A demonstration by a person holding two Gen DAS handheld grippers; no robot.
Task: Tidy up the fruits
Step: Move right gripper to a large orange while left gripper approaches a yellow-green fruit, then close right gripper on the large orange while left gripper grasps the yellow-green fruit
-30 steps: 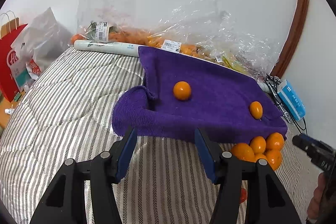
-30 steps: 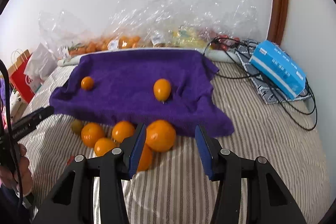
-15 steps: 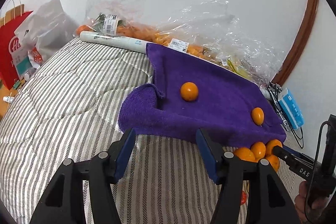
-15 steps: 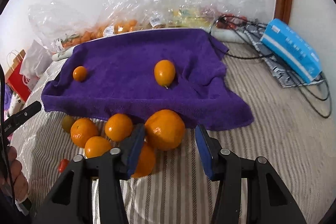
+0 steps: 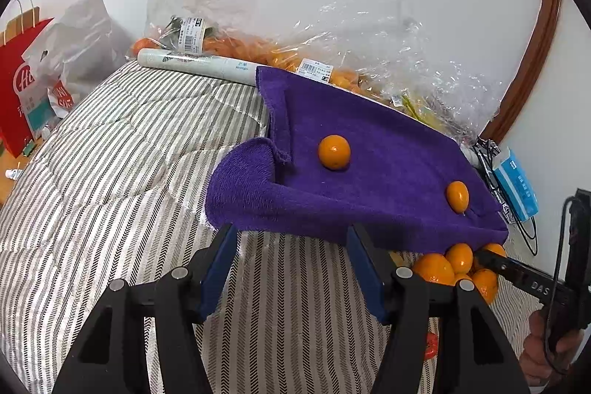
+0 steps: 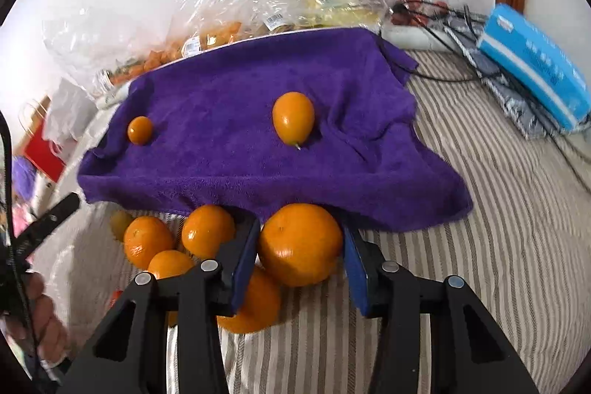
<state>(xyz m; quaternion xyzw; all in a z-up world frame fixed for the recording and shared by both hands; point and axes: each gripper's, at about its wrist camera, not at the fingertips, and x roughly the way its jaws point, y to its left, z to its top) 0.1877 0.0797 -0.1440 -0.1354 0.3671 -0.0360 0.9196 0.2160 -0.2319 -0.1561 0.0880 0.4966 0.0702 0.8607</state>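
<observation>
While the right gripper (image 6: 300,246) sits low over the fruit pile, its jaws have just been closing round the big orange (image 6: 300,244), which sits btwn the blue pads; the left pad looks to touch the peel, but a sliver of gap shows at the right pad, so not a firm grip yet, by my read. Just left of that gripper lie the smaller oranges (image 6: 177,239), one partly under the left finger, and straight ahead is the purple towel (image 6: 258,106) w/ an oval fruit (image 6: 293,117) and a small round fruit (image 6: 140,130) resting on it, well apart.

The left gripper (image 5: 291,268) hangs part-open w/ nothing in it, over the striped bedding (image 5: 110,172), the towel's near edge just beyond its tips.

To do this step well, I'd say: keep the pads centred on the orange's widest part, close gently till both pads seat, since it's round and may squirt out fwd. Lift straight up so the neighbours touching it don't roll. Watch the towel hem just ahead of the tips, it could snag.
</observation>
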